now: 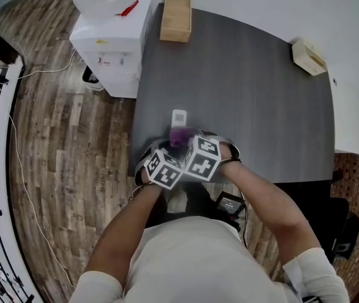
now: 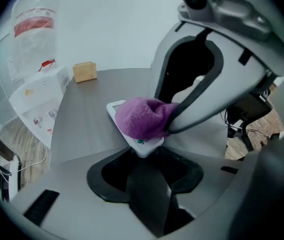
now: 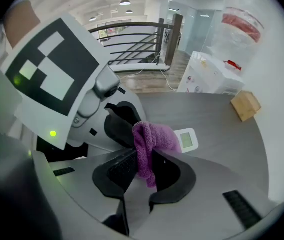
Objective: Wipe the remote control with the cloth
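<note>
Lying flat on the grey table (image 2: 79, 134), the white remote control (image 2: 142, 144) has its near end nipped between the left gripper (image 2: 144, 155) jaws, which steady it. It looks like light, stiff, smooth plastic w/ a small screen at the far end, so it would prob. skid if pushed. Best held by the long edges at the near end, as now. The purple cloth (image 3: 149, 141) is soft, fluffy and bunched. The right gripper (image 3: 145, 159) jaws pinch 1 fold, and the rest drapes over the remote's middle, just ahead of both tools. Buttons are hidden under the cloth. In the head view, 2 marker cubes cover the jaws. How firmly the left pads press is unclear.
</note>
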The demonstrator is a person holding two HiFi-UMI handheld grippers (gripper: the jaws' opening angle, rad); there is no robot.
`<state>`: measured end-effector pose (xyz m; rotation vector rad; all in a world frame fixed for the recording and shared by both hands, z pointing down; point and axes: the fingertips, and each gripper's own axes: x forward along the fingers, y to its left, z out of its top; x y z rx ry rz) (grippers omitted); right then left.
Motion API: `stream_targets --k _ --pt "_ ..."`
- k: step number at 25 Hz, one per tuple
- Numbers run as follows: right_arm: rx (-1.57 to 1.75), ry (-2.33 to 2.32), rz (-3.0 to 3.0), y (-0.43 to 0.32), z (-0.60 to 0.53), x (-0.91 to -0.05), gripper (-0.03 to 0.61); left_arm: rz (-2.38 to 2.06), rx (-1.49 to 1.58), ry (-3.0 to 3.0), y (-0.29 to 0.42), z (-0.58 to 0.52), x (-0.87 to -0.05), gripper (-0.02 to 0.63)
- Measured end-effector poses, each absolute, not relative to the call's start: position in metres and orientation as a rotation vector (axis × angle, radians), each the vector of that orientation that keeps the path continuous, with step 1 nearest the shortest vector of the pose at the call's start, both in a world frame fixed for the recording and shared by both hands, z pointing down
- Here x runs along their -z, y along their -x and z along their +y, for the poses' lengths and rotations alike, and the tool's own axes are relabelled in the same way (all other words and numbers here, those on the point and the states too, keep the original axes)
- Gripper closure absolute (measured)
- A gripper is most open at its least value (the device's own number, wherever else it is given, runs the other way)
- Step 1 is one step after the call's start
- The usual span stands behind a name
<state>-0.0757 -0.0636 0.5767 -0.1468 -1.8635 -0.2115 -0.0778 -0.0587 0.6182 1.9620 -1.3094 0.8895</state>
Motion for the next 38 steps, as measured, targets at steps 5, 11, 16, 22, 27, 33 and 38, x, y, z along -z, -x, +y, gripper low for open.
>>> stream_targets --k 5,11,16,22,27,33,38 --pt "-0.011 0.213 -1.864 0.062 -0.041 -0.574 0.492 -1.284 -0.883 -1.976 0.076 -0.058 -0.618 0.445" --pt "-0.21 0.346 -1.865 0.041 -0.032 -0.559 0.492 -1.222 -0.867 -2.014 0.07 -0.054 -0.617 0.422" --pt "-0.173 0.176 -1.979 0.053 -0.072 -0.538 0.491 -1.199 -0.829 -2.013 0.074 -0.051 -0.617 0.422" --pt "-0.104 -0.043 -1.984 0.069 -0.098 -0.568 0.491 -1.189 -0.707 -1.987 0.077 -0.05 -0.609 0.422" --pt "-0.262 -0.157 -2.04 0.051 -0.109 -0.585 0.491 -1.159 -0.337 -1.852 0.094 -0.074 -0.596 0.422" --pt "-0.527 -0.241 -2.071 0.043 -0.113 -0.588 0.491 -0.991 -0.196 -1.693 0.084 -0.093 -0.607 0.422" --pt "-0.661 -0.334 -2.129 0.035 -0.12 -0.58 0.491 -0.899 -0.092 -1.622 0.076 -0.103 -0.606 0.49"
